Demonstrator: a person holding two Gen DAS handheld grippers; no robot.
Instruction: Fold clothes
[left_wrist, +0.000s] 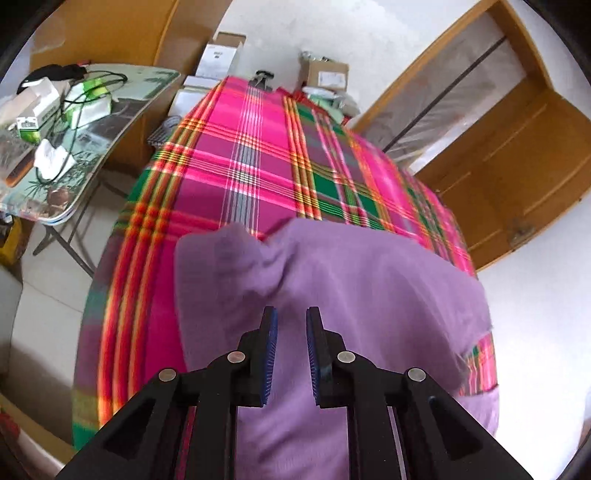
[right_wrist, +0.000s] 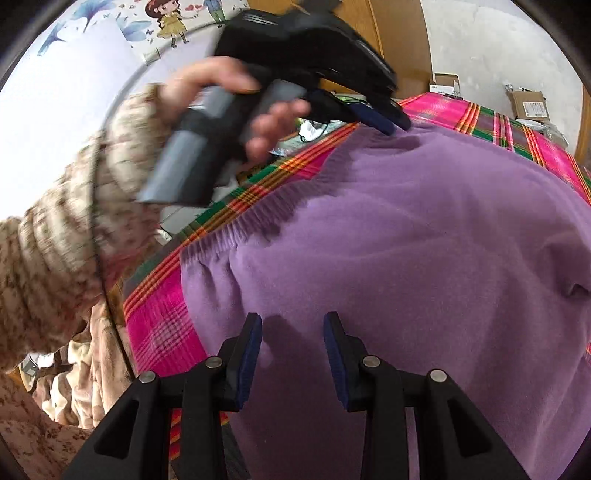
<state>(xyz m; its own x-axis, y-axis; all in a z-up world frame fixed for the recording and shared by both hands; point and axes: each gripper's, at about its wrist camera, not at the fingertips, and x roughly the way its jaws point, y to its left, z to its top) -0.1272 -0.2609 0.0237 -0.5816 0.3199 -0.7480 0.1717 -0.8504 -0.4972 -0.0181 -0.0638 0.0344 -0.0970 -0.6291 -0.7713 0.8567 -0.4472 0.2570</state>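
Both tools released: right tool (right_wrist: 292, 325) over purple sweater (right_wrist: 424, 240), left tool (left_wrist: 291, 321) by its far edge, plaid cloth (left_wrist: 229, 162) beyond.

A plain lilac-purple sweater (right_wrist: 424, 236) is lying on a blanket (left_wrist: 236, 166) showing hot-pink plaid crossed with green, orange, yellow and white stripes. The sleeve (right_wrist: 55, 251) is showing beige with brown flecks. Both grippers' pads (left_wrist: 272, 354) are showing dark blue on black fingers.
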